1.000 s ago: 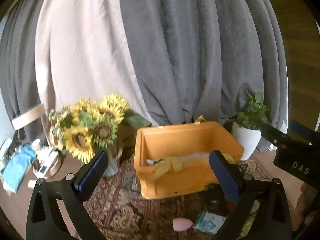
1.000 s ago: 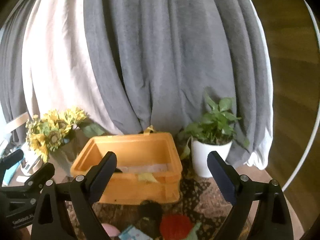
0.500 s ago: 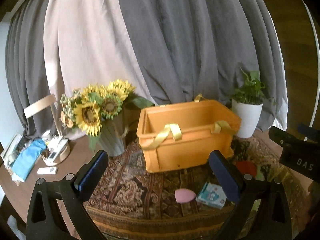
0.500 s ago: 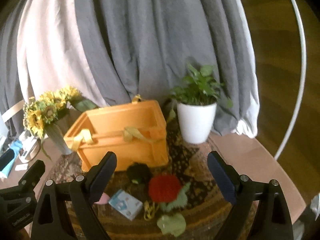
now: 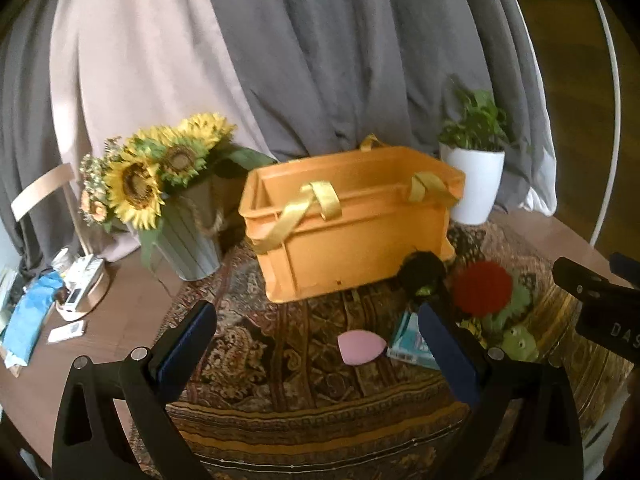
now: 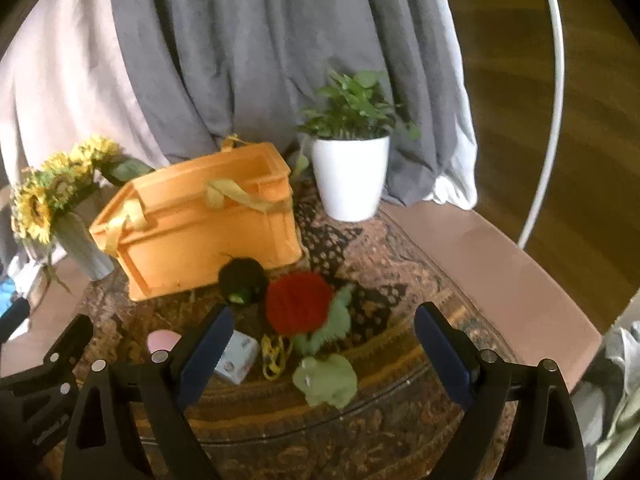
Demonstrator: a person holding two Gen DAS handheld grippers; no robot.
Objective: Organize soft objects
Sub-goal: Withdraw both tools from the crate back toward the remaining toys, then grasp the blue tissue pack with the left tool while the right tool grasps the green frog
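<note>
Left gripper wide open, holding nothing, above rug; right gripper likewise. Orange crate on rug, long axis left-right. Pink sponge before it, tip pointing right. Red plush, green frog near.

Left tongs are held wide apart with nothing between them. Right tongs are likewise spread and hold nothing. Both hover side by side.

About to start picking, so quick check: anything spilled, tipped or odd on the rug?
Nothing spilled or tipped. The orange crate stands upright, and the soft items, such as the red toy and green toy, lie loose before it.
</note>
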